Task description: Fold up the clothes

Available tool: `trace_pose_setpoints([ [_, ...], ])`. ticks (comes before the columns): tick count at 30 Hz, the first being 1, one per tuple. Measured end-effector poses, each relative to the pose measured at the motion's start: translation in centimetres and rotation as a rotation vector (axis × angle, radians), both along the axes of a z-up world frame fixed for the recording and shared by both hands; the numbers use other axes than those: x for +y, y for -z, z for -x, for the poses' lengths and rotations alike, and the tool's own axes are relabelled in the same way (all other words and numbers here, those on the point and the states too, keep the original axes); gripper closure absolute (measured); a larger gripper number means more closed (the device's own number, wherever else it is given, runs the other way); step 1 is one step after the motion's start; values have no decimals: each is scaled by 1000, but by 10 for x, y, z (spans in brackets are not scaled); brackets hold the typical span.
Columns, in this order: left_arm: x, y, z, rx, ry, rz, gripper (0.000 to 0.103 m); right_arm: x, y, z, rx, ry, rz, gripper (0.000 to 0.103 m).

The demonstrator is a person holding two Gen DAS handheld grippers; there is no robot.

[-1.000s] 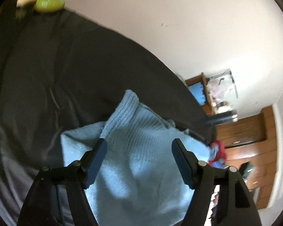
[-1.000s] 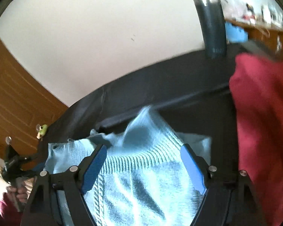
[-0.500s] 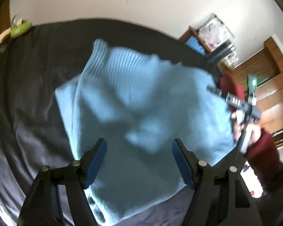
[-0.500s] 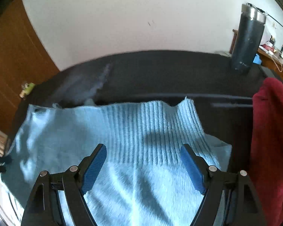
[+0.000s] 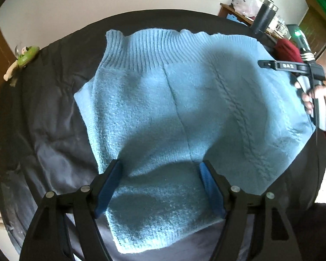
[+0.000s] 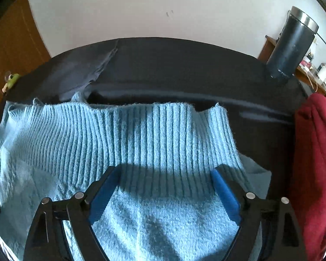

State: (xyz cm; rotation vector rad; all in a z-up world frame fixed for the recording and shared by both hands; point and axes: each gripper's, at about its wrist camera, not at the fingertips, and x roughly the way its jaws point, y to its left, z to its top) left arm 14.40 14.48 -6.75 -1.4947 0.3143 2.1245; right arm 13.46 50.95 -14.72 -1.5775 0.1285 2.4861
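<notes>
- Task item: the light-blue knitted sweater (image 5: pixel 163 113) lies spread flat on the surface covered with a dark grey cloth (image 5: pixel 43 130). Its ribbed band (image 6: pixel 141 134) lies at the far edge in both views.
- A cable-knit column (image 5: pixel 237 108) runs down the right part of the sweater in the left wrist view. A straight seam line runs down its middle.
- Left tongs (image 5: pixel 160 184): the jaws are opening, with blue pads (image 5: pixel 107 189) set wide apart. They hover over the near part of the sweater. Fabric shows between the pads, but the pads do not press on it.
- Right tongs (image 6: pixel 165 191): the jaws are opening and stand wide. They hover over the ribbed band. The blue pads (image 6: pixel 225 193) flank the knit without clamping it.
- In the left wrist view, the person's hand (image 5: pixel 317 97) grips the handle of the right tongs at the sweater's right edge. A dark red sleeve shows at the wrist.
- A dark red garment (image 6: pixel 313 163) lies heaped at the right side of the surface, just beside the sweater.
- A dark cylindrical flask with a steel top (image 6: pixel 291 47) stands upright at the far right corner of the surface, well apart from the sweater.
- A small green toy figure (image 5: pixel 27 55) sits at the far left edge of the surface.
- A white wall (image 6: pixel 152 6) rises behind the surface.
</notes>
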Motion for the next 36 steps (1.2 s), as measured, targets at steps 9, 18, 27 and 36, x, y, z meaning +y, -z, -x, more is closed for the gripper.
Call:
trace_pose_setpoints([
  [9,11,0,-12,45,-28,96,23,-18,-31,-66,69,17,25,14],
  [18,13,1,-24,81,-39,149,22,-36,-17,-114,24,4,7,14],
  [27,20,7,-25,95,-52,168,20,-42,-2,-116,-24,-40,-58,5],
  [36,22,8,-27,98,-88,183,18,-45,-3,-113,-40,-41,-73,1],
])
